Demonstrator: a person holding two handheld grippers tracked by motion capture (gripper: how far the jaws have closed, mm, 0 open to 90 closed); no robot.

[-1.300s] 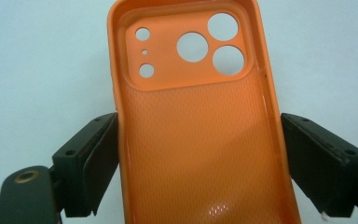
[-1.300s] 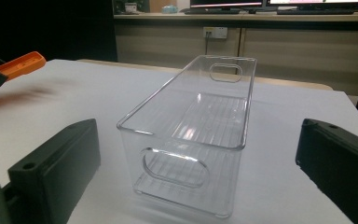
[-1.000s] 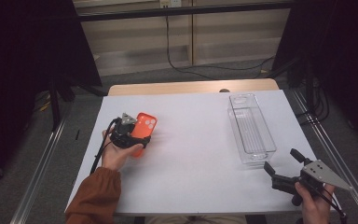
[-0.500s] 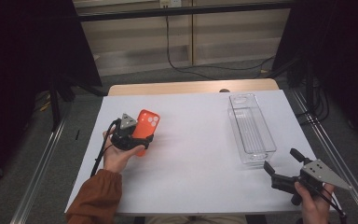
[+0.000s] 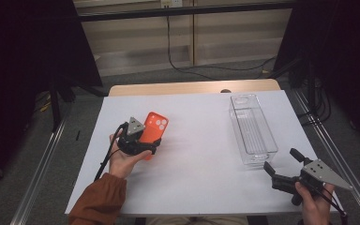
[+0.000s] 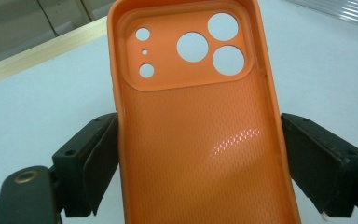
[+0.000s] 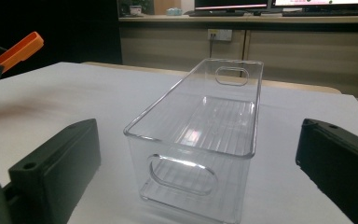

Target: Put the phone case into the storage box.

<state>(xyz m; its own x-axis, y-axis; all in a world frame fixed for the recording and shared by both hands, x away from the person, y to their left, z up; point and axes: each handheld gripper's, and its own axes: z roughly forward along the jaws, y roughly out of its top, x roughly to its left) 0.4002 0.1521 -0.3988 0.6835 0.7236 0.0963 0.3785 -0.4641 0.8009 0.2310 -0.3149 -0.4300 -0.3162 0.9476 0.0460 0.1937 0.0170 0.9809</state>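
**Orange phone case in the left claw, clear bin waiting**

Orange silicone fills the space between the left gripper's [image 6: 200, 154] jaws: a phone case [image 6: 200, 116], its hollow inside facing the camera and its camera cut-outs at the far end, is clamped by its two long edges, one black pad against each side. From above, the left gripper [image 5: 138, 140] sits over the left half of the white table [image 5: 201, 187], and the case [image 5: 153, 127] sticks out beyond it at a tilt, seemingly lifted off the surface rather than lying flat.

Well apart, at the table's near right corner, the right gripper [image 5: 281, 166] is spread wide and holds nothing. Its own camera looks between the jaws straight at the near end wall of a clear plastic bin [image 7: 200, 140], which stands empty and upright, long axis running away from the person. In the high view the bin [image 5: 253, 131] is along the right side of the table.

My reading is that the pick is done and the carry is the step in hand. The next move calls for bringing the case across the table to the bin, getting it above the open rim, lining it up with the narrow trough, and only then letting the jaws part. The free gripper looks well placed to steady the bin if it slides.
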